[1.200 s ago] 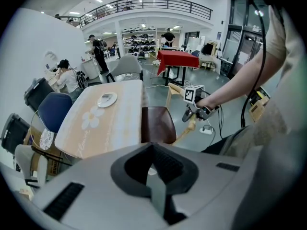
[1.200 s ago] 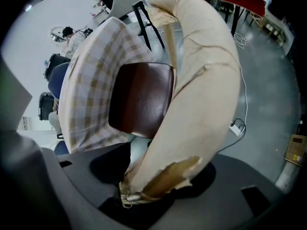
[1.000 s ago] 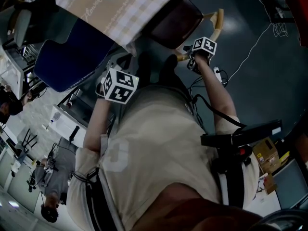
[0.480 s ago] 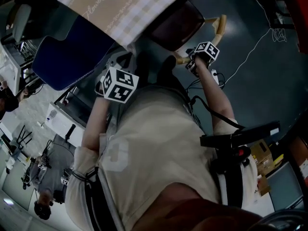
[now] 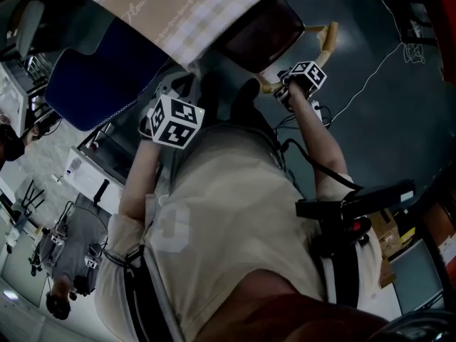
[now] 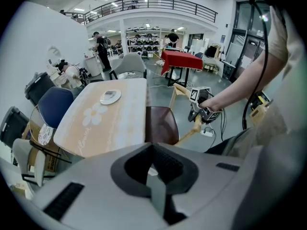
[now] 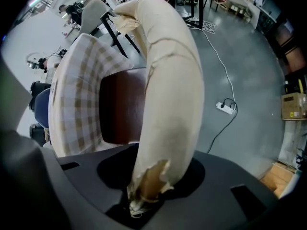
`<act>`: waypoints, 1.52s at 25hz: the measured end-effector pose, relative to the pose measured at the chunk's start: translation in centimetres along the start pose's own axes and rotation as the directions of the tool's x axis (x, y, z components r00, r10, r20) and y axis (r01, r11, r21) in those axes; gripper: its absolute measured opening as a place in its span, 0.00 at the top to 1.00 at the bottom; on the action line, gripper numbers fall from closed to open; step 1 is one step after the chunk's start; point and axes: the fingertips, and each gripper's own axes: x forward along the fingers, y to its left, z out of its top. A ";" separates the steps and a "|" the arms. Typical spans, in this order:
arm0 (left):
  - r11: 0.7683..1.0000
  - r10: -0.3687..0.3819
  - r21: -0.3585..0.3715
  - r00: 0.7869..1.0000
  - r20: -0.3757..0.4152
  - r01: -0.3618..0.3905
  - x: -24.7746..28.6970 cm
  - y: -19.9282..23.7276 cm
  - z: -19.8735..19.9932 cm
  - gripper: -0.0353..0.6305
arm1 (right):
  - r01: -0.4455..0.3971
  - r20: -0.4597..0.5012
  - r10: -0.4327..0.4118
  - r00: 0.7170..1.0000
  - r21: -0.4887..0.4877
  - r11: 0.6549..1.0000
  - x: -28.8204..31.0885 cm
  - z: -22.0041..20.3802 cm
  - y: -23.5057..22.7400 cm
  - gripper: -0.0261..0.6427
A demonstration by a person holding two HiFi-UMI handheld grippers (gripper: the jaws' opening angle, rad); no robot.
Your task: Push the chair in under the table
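Note:
The chair has a dark brown seat (image 5: pixel 263 34) and a curved back rail wrapped in worn cream tape (image 7: pixel 168 80). Its seat lies partly under the table with the checked flower cloth (image 5: pixel 192 6). My right gripper (image 5: pixel 285 91) points steeply down at the rail's end. Its jaws have just been closing and now grip the back rail, which runs up out of them in the right gripper view (image 7: pixel 144 195). My left gripper (image 6: pixel 156 176) is shut and empty, held near the table's corner. From there I see the seat (image 6: pixel 160 126) and the right gripper (image 6: pixel 204 109).
A blue chair (image 5: pixel 100 84) stands to the table's left and a grey chair (image 6: pixel 132 63) at its far end. A white plate (image 6: pixel 110 97) lies on the table. A power strip with a cable (image 7: pixel 225 107) lies on the floor right of the chair. People stand far off.
The right gripper's marker cube has rolled a little on the chair's back rail. The left gripper has shifted slightly toward the upper left of the head view.

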 end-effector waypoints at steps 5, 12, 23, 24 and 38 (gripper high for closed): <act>1.000 -0.001 0.001 1.000 0.003 0.001 0.1 0.0 -0.1 0.94 | 0.016 0.008 -0.016 1.000 -0.011 1.000 0.1 0.0 -0.1 0.74; 1.000 0.009 0.001 1.000 0.008 -0.009 -0.3 0.2 -0.2 0.94 | 0.034 0.028 -0.033 0.999 -0.014 0.999 -0.1 0.7 0.0 0.74; 1.000 0.020 -0.007 1.000 0.003 -0.020 -1.3 0.7 -2.0 0.94 | -0.094 0.043 0.087 0.995 0.199 0.976 -0.2 1.3 -0.1 0.82; 1.000 0.023 -0.008 1.000 -0.001 -0.023 -1.4 0.8 -2.3 0.94 | -0.099 0.051 0.090 0.995 0.198 0.975 -0.2 1.4 -0.1 0.82; 0.999 0.012 0.037 1.000 -0.020 -0.011 -0.8 0.4 -1.7 0.94 | -0.233 0.232 0.166 0.959 0.303 0.924 -0.9 1.7 -1.5 0.83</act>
